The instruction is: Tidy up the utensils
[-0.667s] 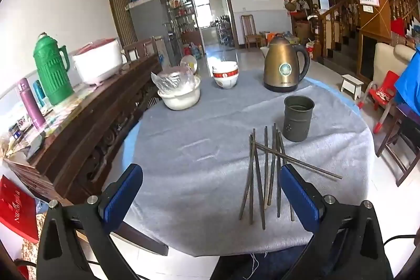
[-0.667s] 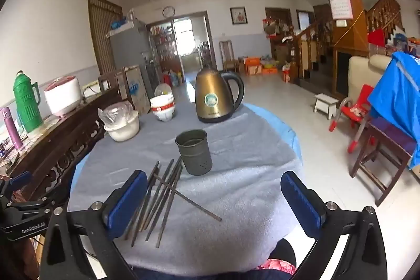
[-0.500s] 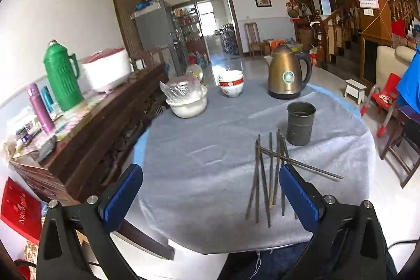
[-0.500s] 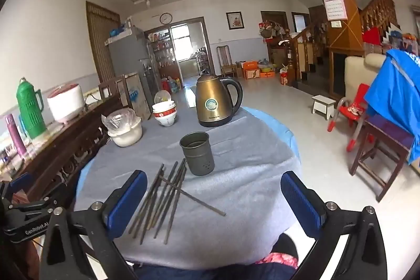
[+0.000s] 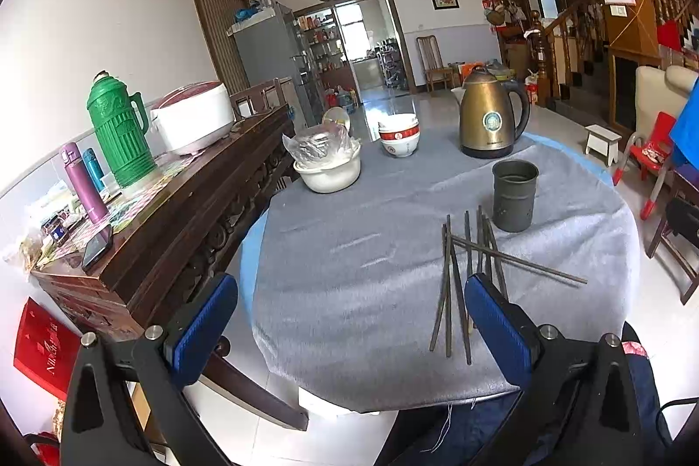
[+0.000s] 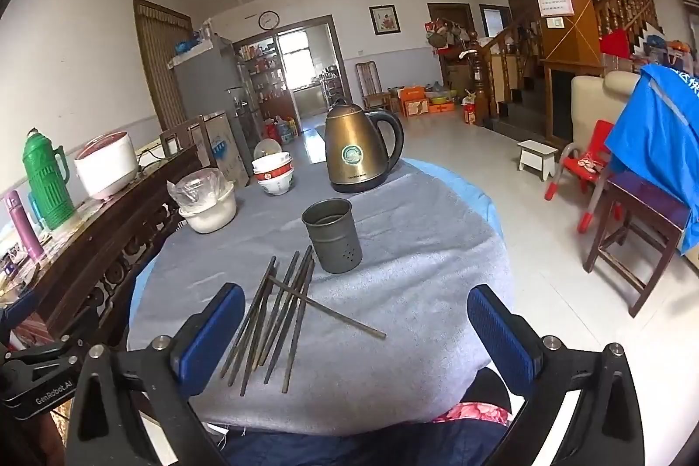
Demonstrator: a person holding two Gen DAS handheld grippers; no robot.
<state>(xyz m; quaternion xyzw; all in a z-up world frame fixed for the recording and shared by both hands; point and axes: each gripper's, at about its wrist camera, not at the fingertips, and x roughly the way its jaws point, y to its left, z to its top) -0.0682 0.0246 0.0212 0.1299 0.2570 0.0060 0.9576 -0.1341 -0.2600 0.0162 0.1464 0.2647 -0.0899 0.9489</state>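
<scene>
Several dark metal chopsticks (image 5: pixel 454 282) (image 6: pixel 279 308) lie loose on the grey tablecloth (image 5: pixel 358 256), one crossing the others at a slant. Just behind them stands a dark metal utensil cup (image 5: pixel 514 195) (image 6: pixel 333 235), upright and empty as far as I can see. My left gripper (image 5: pixel 349 326) hangs open near the table's front edge, its right pad beside the chopsticks' near ends. My right gripper (image 6: pixel 356 335) is open too, held above the front of the table with the chopsticks between and ahead of its pads. Nothing is held.
A bronze electric kettle (image 5: pixel 489 116), stacked red-and-white bowls (image 5: pixel 398 136) and a white bowl with a plastic bag (image 5: pixel 327 164) stand at the table's far side. A dark wooden sideboard (image 5: pixel 174 212) runs along the left. A wooden stool (image 6: pixel 633 239) stands to the right.
Both grippers have pulled back and risen a little, so the table and chopsticks look farther off. Jaws stay wide open and nothing on the table has moved.
</scene>
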